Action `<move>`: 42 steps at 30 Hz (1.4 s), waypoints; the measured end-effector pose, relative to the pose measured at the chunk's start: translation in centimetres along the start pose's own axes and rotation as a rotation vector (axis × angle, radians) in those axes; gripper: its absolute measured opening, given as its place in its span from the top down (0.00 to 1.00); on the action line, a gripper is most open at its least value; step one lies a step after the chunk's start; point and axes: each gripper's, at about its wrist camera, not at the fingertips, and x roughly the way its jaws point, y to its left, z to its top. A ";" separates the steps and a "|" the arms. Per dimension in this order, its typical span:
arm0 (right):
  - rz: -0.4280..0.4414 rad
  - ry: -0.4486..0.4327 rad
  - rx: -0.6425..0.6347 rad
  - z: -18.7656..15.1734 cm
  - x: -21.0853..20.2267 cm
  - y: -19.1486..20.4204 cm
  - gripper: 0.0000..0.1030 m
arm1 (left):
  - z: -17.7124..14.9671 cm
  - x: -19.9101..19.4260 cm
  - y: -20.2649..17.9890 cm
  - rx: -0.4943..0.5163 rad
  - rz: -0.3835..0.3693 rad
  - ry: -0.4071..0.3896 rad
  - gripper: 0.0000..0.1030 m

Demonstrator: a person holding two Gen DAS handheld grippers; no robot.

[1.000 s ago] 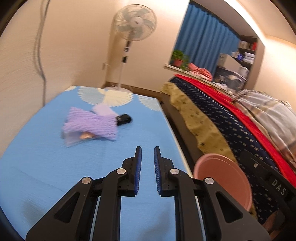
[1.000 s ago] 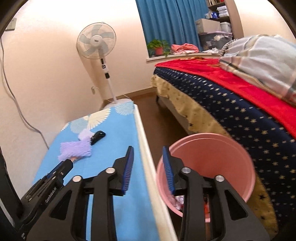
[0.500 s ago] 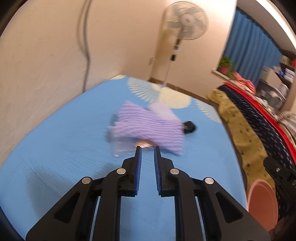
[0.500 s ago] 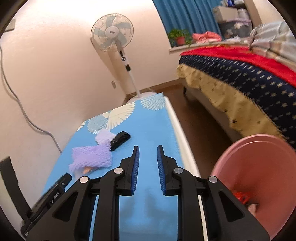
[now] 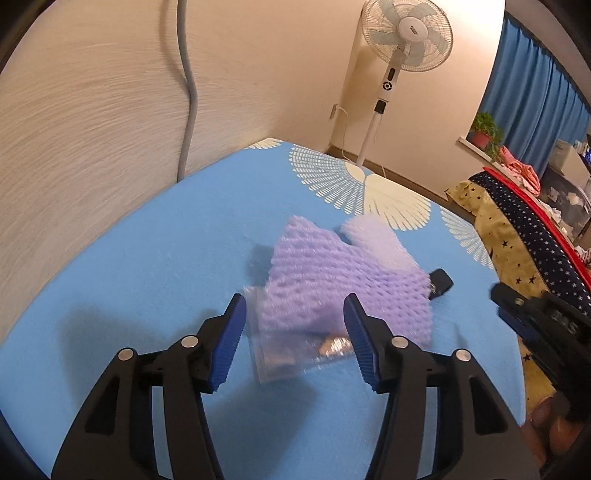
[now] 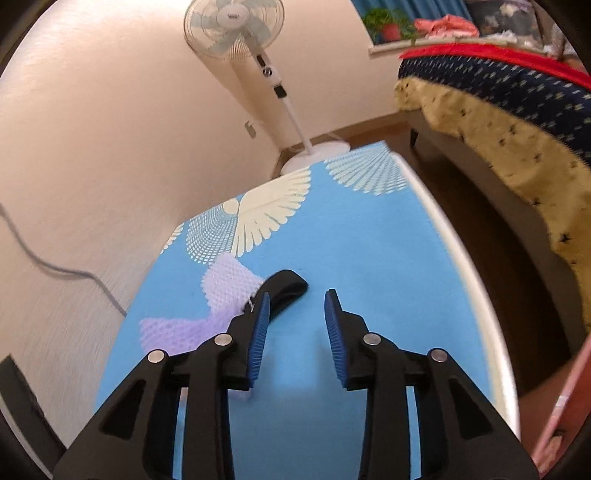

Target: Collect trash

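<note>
- Since half a second ago both tongs have spread from nearly closed to wide apart, and the left gripper (image 5: pixel 293 332) has come in over the purple foam net (image 5: pixel 343 280), which was farther ahead of it.
- The left gripper's blue pads now straddle the near end of the net and a clear plastic wrapper (image 5: pixel 295 350) tucked under it; they grip nothing.
- The right gripper (image 6: pixel 295 321) is also wide open and empty, just right of the net (image 6: pixel 177 332), above the blue mat (image 6: pixel 369 258).
- A black strap (image 6: pixel 286 288) lies touching the net's far right edge.
- A paler foam piece (image 5: pixel 373 236) lies just beyond the net.
- Well beyond the net stands a pedestal fan (image 5: pixel 406 33).
</note>
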 end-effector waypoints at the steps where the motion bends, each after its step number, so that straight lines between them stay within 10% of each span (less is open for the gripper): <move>1: 0.009 0.013 0.007 0.2 0.7 0.0 0.68 | 0.1 0.2 0.0 -0.001 -0.004 0.002 0.47; 9: 0.044 0.091 0.033 0.2 5.4 0.7 0.62 | 0.4 1.9 -1.0 0.059 -0.004 0.047 0.47; 16: 0.037 0.072 0.000 -0.1 4.4 1.4 0.93 | 0.1 2.1 -1.1 0.069 -0.050 0.074 0.74; 42: -0.055 -0.044 -0.146 -4.5 -19.4 0.6 0.95 | -3.0 -15.3 -4.6 0.320 -0.109 -0.097 0.85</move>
